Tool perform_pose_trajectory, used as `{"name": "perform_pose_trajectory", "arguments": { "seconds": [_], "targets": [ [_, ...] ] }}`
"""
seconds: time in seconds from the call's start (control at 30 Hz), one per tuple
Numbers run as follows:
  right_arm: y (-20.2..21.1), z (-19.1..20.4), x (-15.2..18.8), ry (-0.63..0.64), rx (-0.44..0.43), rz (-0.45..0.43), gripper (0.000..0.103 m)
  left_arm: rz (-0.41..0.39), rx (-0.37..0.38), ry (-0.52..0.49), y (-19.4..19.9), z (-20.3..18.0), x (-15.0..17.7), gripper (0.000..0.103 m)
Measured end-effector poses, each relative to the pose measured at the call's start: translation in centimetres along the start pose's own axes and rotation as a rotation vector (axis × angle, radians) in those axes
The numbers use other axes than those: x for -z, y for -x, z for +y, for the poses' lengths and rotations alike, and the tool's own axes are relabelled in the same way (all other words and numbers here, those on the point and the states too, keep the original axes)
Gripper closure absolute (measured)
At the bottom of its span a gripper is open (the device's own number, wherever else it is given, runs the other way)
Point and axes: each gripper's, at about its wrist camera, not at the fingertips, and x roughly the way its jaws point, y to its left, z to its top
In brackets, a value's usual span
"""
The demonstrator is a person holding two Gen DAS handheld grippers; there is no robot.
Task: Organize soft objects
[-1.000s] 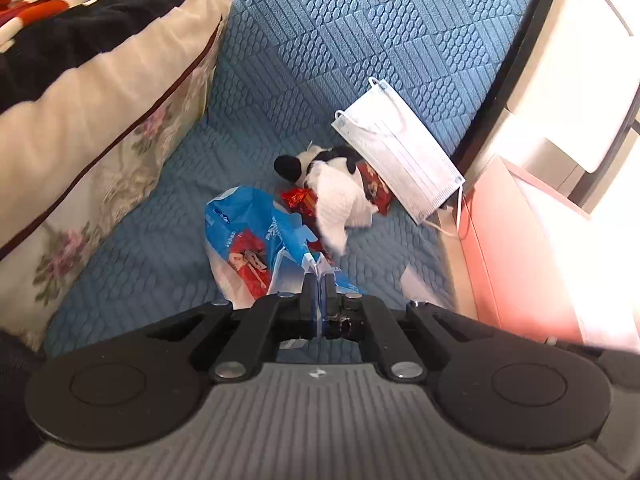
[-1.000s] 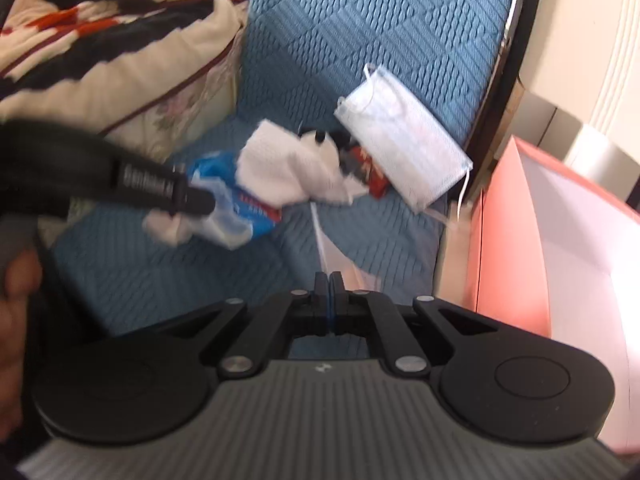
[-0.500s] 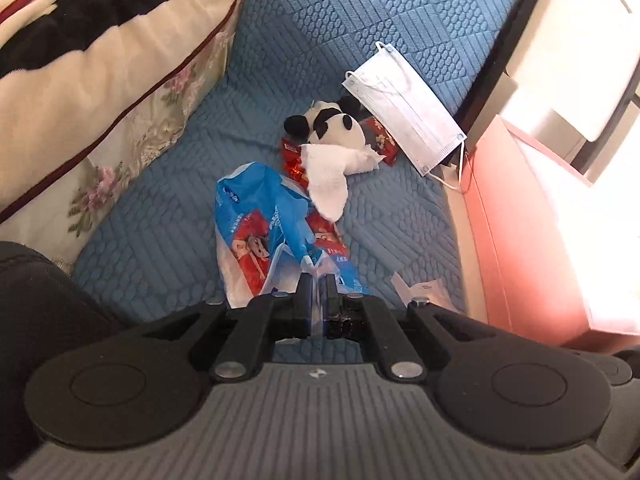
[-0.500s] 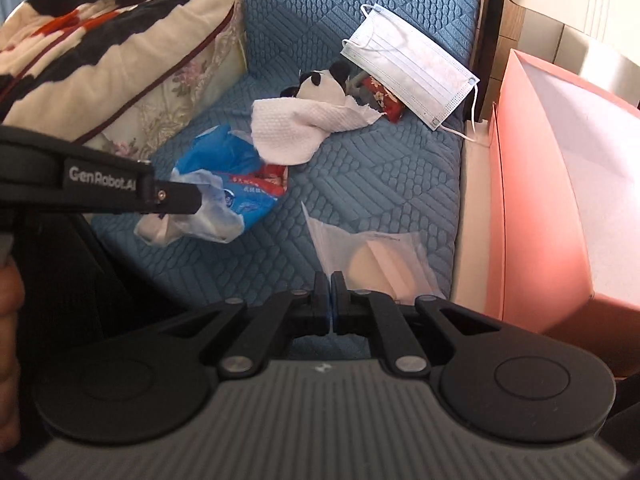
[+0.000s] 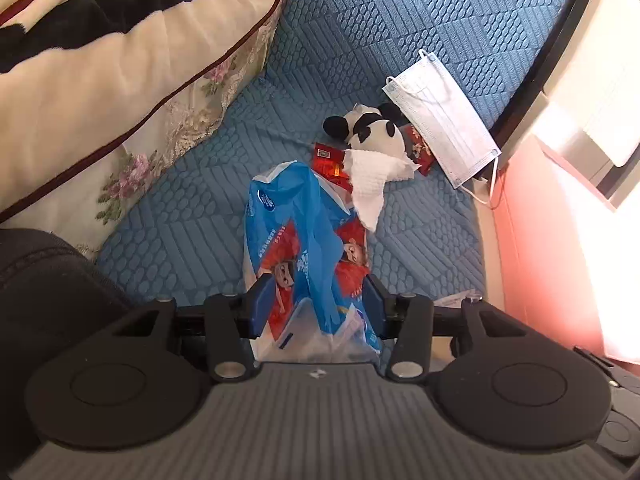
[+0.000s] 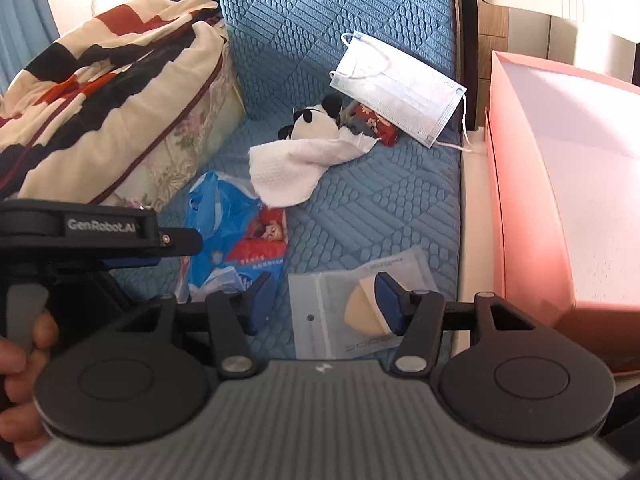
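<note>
Both jaws having just opened, the left hand-held gripper [image 5: 316, 306] straddles the crinkled blue-and-red plastic bag [image 5: 304, 248], apparently unpinched, while the right hand-held gripper [image 6: 326, 300] stands half-wide over the clear sponge pouch [image 6: 340, 312]; lower squarely before closing.

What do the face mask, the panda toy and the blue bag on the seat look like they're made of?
Face mask: probably matte nonwoven fabric, pleated, with elastic loops. Panda toy: soft plush, fuzzy black-and-white surface. Blue bag: thin glossy plastic film, crinkled, with printed pictures.

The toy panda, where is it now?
In both wrist views the toy panda lies at the back of the blue cushion, under the lower edge of the face mask, with a white tissue draped over its front.
</note>
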Motion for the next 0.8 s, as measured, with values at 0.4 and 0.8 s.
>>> {"name": "perform_pose_trajectory", "arguments": {
  "seconds": [0.4,0.8],
  "targets": [
    [-3.4,0.0,0.3,0.046,0.142,0.093,0.044,0.023,-0.043,-0.072,-4.2,-1.1,0.6,0.049],
    [-5.7,-0.2,0.7,0.064,0.157,0.186,0.030,-0.042,-0.099,-0.192,-6.2,-1.9,2.5,0.059]
  ]
}}
